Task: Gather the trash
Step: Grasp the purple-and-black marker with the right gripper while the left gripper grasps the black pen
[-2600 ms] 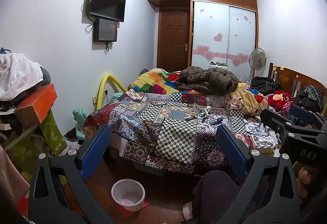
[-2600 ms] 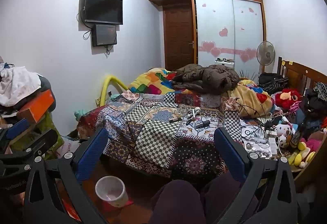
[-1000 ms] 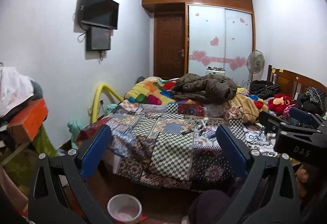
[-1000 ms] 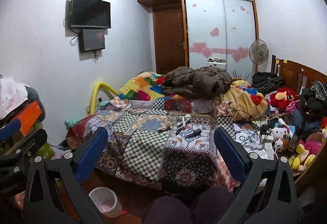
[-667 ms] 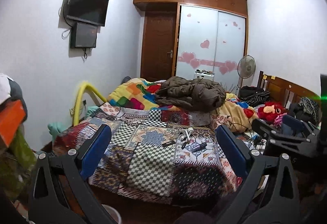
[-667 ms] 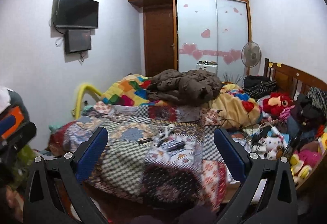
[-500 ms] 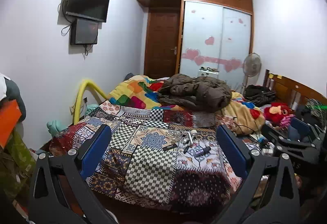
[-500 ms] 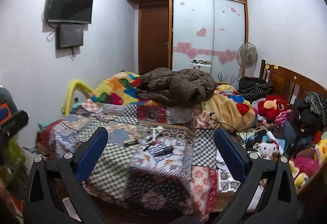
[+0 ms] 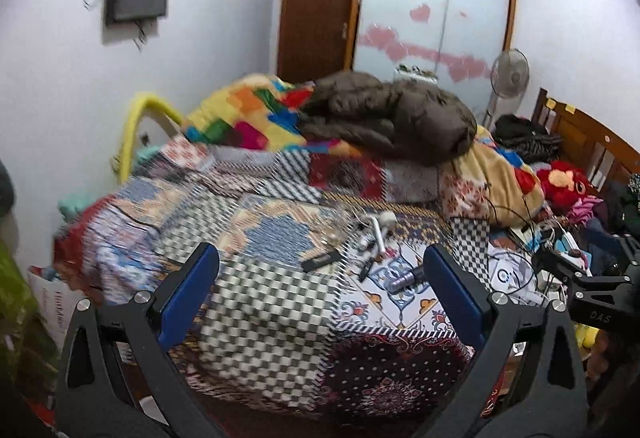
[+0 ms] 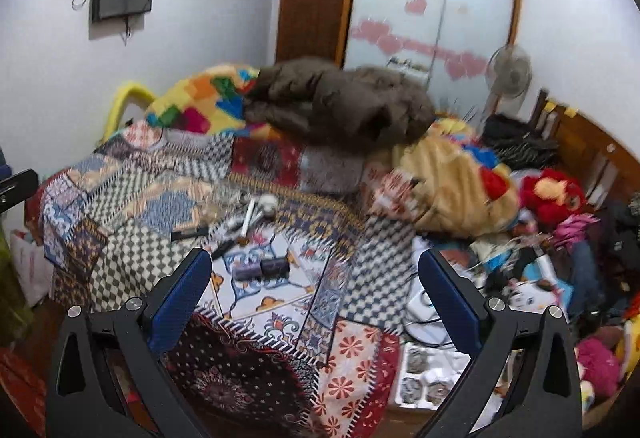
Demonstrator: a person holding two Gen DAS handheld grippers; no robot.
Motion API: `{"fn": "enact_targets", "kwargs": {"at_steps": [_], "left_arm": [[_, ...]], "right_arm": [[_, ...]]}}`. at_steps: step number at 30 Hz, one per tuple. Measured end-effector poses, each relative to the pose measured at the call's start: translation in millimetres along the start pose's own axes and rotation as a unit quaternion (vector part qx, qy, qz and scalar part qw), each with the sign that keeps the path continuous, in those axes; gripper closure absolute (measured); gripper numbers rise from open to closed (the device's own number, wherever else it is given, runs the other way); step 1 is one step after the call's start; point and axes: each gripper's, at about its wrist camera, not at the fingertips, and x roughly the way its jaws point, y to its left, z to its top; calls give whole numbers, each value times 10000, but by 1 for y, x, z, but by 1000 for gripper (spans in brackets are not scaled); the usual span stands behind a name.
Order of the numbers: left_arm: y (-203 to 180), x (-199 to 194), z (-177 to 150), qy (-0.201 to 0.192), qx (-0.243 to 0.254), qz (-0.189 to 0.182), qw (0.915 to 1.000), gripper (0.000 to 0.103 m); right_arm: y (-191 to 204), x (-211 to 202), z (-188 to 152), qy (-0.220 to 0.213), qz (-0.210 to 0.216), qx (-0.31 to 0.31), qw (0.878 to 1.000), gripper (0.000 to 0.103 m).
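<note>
Left gripper [image 9: 320,282] — fingers spread wide, nothing between the blue pads, held above the near end of the bed. Right gripper [image 10: 314,280] — likewise released and empty, over the near right part of the bed; its black frame also shows at the right edge of the left wrist view.

Bed — covered by a patchwork quilt [image 9: 260,302] of checks and floral squares. Both views are blurred.

Scattered bits on the quilt, mid-bed, all well apart from either gripper:
- a dark flat bar [image 9: 321,261], lying crosswise;
- a white stick-shaped piece [image 9: 378,234] with a round white thing at its far end;
- a short dark-and-purple cylinder [image 10: 262,269], lying on its side on a white floral patch, nearest the right gripper's left finger;
- several smaller dark pieces beside these, too blurred to name.

Far end of bed — a brown padded coat [image 9: 392,118] heaped on a bright multicoloured blanket [image 9: 248,114].

Right side — a red plush toy [image 10: 554,194], tangled cables and boxes.

Back wall — sliding wardrobe doors [image 9: 432,22] with pink heart stickers; a standing fan [image 9: 510,76] beside them.
</note>
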Motion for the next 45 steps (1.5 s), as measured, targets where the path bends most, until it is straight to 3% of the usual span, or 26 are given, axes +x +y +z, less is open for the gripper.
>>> {"fn": "enact_targets", "kwargs": {"at_steps": [9, 11, 16, 18, 23, 27, 31, 37, 45], "left_arm": [[-9, 103, -10, 608, 203, 14, 9979, 0], [-7, 120, -11, 690, 186, 2, 9974, 0], [-5, 157, -22, 915, 188, 48, 9956, 1], [-5, 169, -27, 1002, 203, 15, 9948, 9], [-6, 198, -37, 1293, 166, -236, 9912, 27], [-12, 223, -47, 1597, 128, -561, 9855, 54], [-16, 246, -55, 1859, -27, -916, 9783, 79], [-35, 260, -60, 1939, 153, -1157, 9741, 81], [-52, 282, -68, 2103, 560, -1001, 9709, 81]], "right_arm": [[-21, 93, -10, 1104, 681, 649, 9894, 2], [-20, 113, -11, 1298, 828, 838, 9845, 5], [-14, 159, -16, 1766, 1242, 1411, 9662, 26], [-11, 175, -18, 1921, 1433, 1689, 9560, 31], [-4, 204, -23, 2110, 1440, 2109, 9435, 44], [-2, 219, -26, 2195, 1449, 2344, 9359, 51], [4, 230, -27, 2234, 1411, 2330, 9359, 62], [14, 236, -27, 2193, 1444, 2076, 9423, 70], [22, 239, -27, 2147, 1622, 1700, 9480, 77]]}}
